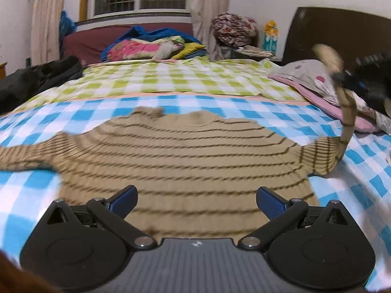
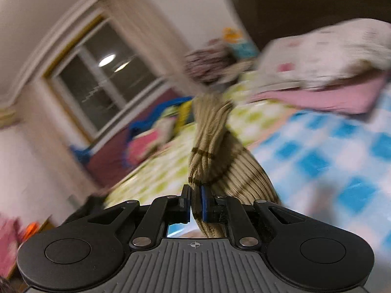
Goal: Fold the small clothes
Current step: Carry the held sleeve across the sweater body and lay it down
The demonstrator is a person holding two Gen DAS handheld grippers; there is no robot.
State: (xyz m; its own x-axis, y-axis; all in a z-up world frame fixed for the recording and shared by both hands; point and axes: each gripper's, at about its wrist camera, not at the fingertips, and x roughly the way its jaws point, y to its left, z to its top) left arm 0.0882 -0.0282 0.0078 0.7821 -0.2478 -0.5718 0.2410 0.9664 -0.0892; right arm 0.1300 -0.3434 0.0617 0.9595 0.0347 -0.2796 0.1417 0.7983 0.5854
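Left wrist view showed my left gripper spread wide at the bottom of the frame, empty, over a tan striped sweater lying flat across the middle on a blue checked sheet. At right, my right gripper was pressed together on the sweater's sleeve, lifting it off the bed.

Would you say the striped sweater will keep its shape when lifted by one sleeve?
Probably not: the striped sweater looks floppy, since the sleeve bunches and hangs from the right gripper. Its ribbed knit likely grips the pads rather than slipping.
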